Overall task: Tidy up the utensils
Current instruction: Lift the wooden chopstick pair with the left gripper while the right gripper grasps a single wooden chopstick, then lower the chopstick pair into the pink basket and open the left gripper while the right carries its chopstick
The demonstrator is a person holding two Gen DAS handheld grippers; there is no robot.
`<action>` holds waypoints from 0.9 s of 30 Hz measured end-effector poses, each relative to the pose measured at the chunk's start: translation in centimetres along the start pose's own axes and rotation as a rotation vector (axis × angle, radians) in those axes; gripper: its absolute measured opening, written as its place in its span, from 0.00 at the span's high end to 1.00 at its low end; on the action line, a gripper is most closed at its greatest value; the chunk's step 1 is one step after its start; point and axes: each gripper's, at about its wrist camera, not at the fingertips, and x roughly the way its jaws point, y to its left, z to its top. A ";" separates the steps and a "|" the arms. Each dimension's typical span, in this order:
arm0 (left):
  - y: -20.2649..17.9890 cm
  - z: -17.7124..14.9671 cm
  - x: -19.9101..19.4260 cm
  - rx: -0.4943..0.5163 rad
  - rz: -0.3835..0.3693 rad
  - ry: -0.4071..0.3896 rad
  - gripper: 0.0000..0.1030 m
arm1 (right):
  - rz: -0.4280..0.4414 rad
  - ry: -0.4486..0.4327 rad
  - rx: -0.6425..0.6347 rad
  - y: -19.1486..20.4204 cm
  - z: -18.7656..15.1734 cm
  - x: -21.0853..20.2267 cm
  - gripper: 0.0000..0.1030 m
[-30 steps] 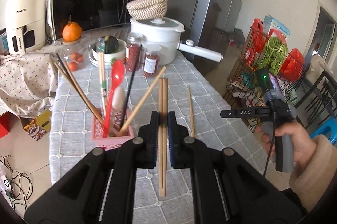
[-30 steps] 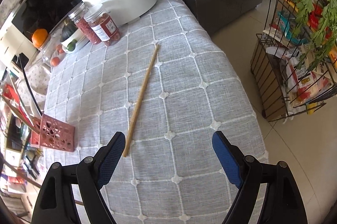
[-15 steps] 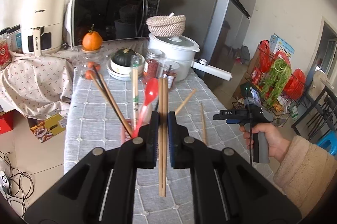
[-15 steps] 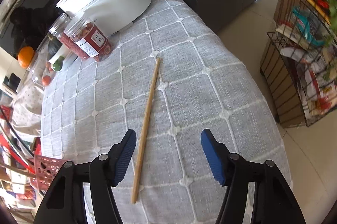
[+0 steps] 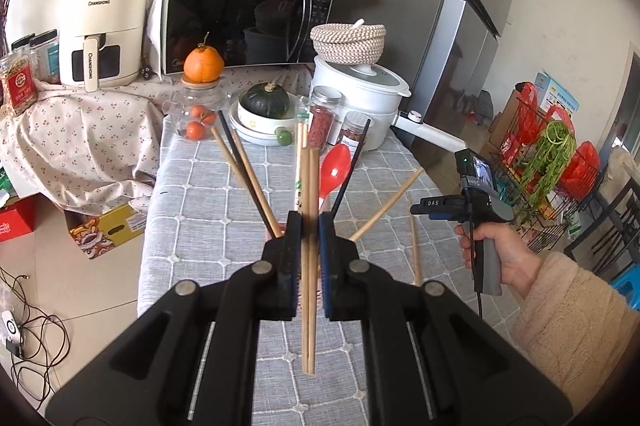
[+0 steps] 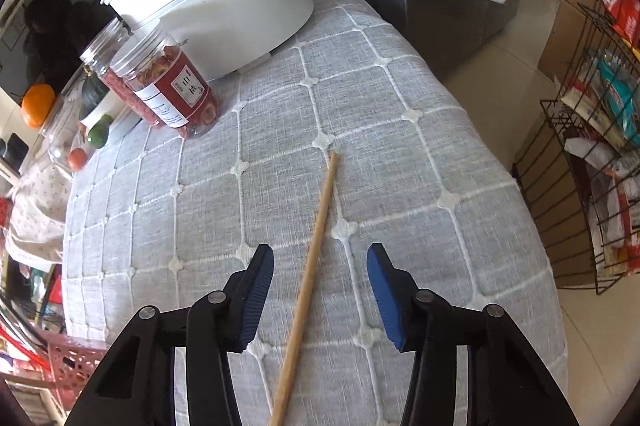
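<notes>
On the grey quilted table (image 6: pixel 400 105), your closing right tongs (image 6: pixel 320 290) straddle one slim wooden chopstick (image 6: pixel 316 250), pads clear; your left tongs (image 5: pixel 310 246) clamp a wooden chopstick pair (image 5: pixel 309 266).

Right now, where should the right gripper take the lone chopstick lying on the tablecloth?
Around its shaft, from above: the chopstick lies flat between the closing, not yet touching jaws of the right gripper, so pads meet its long sides.

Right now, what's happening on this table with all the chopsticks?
A person is tidying utensils with a gripper in each hand. The left hand-held gripper is shut on a pair of wooden chopsticks, held above the pink utensil basket. The right hand-held gripper is closing around a single chopstick lying on the grey tablecloth; its pads have not touched it yet.
</notes>
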 end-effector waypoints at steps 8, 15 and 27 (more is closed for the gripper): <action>0.5 -0.1 0.0 -0.012 0.011 0.003 0.91 | -0.128 0.014 -0.090 1.8 -0.3 3.3 0.71; 1.1 -0.3 0.4 -0.026 0.023 0.027 0.91 | -0.148 -0.016 -0.116 2.3 -1.6 1.9 0.94; 0.4 -0.3 0.0 -0.047 -0.006 0.005 0.91 | -0.089 -0.221 -0.119 2.1 -4.2 -10.1 0.94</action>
